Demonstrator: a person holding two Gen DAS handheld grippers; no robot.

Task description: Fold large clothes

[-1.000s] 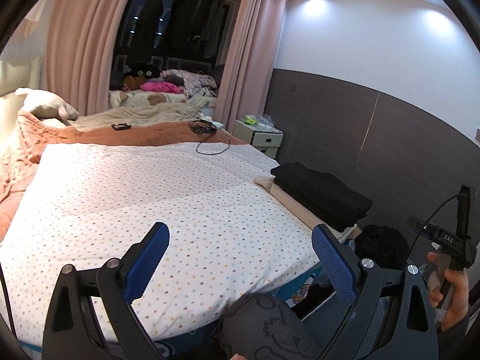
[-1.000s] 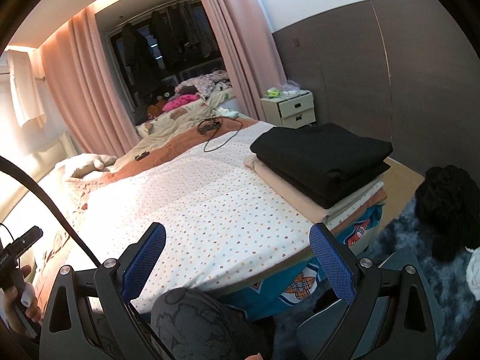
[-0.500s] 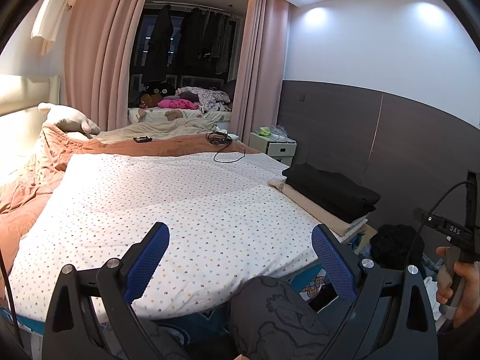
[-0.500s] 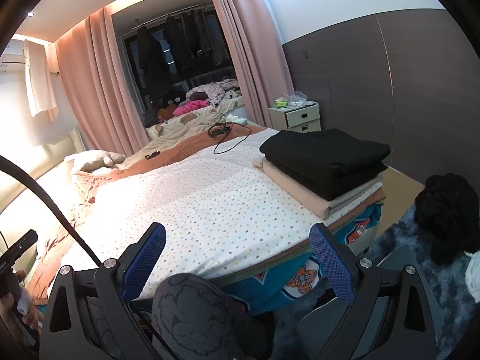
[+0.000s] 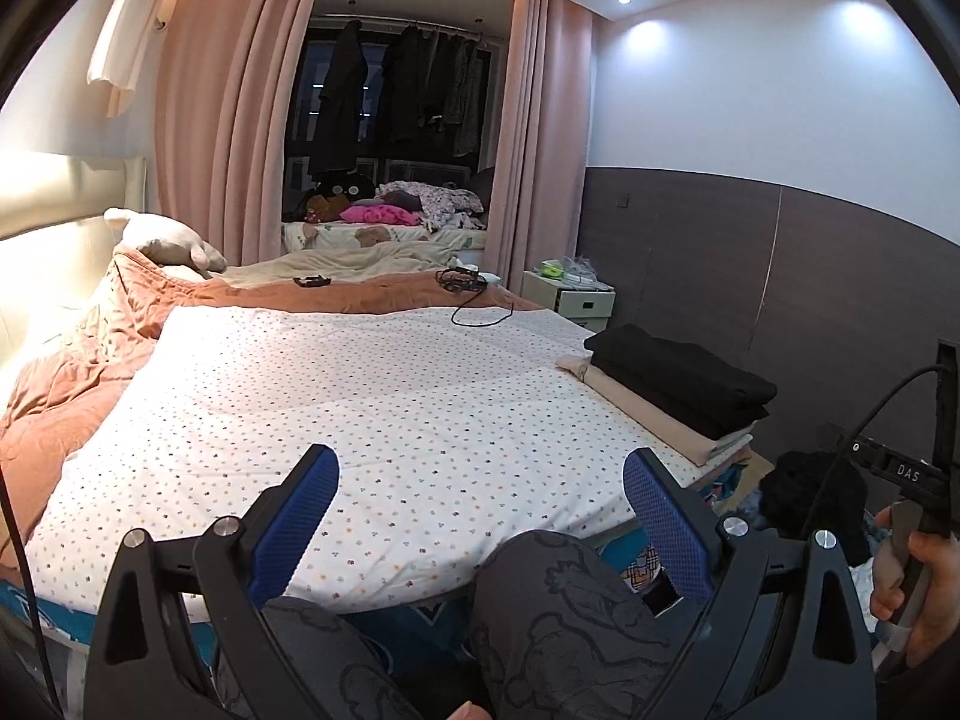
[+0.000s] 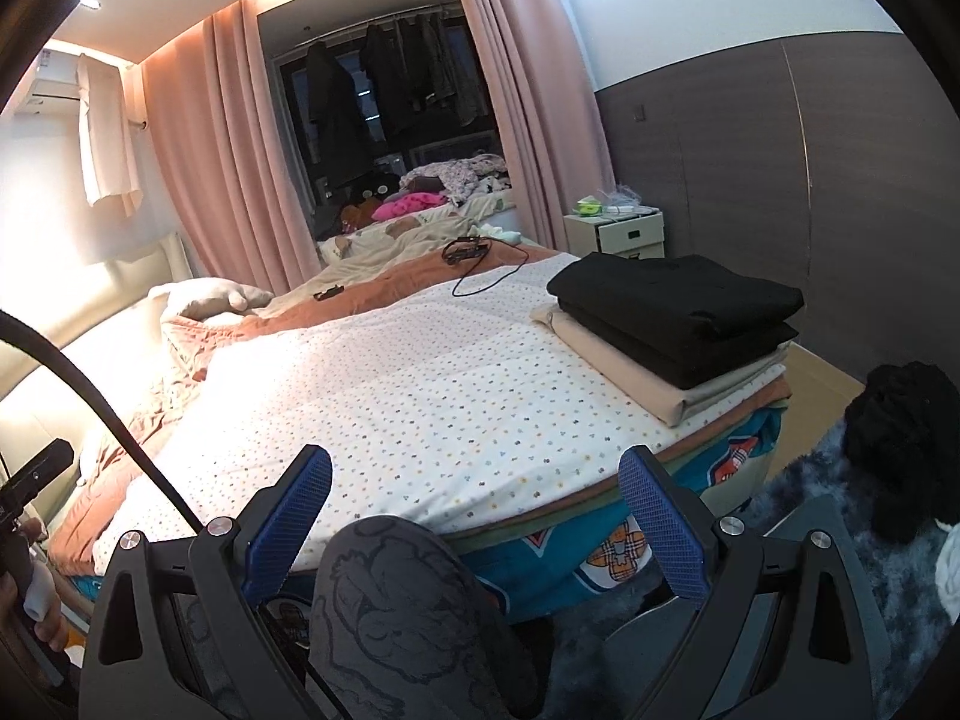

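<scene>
A stack of folded clothes lies at the bed's right corner: black garments [image 5: 678, 378] [image 6: 678, 306] on beige ones [image 5: 654, 414] [image 6: 630, 372]. A heap of dark unfolded clothes [image 5: 810, 498] [image 6: 912, 432] lies on the floor to the right of the bed. My left gripper [image 5: 480, 504] is open and empty, held above my knees at the bed's foot. My right gripper [image 6: 474, 504] is open and empty, also held back from the bed. Both point at the dotted white sheet [image 5: 360, 396] [image 6: 420, 384].
An orange quilt [image 5: 90, 354] and a pillow [image 5: 162, 237] lie at the bed's left. A black cable [image 5: 474, 300] lies on the far side. A white nightstand [image 5: 570, 300] stands by the dark wall panel. A blue fuzzy rug [image 6: 810, 480] covers the floor.
Both grippers have tilted upward and drawn back a little, so more of the room and ceiling shows. Both stay open and empty. Nothing on the bed has moved.
</scene>
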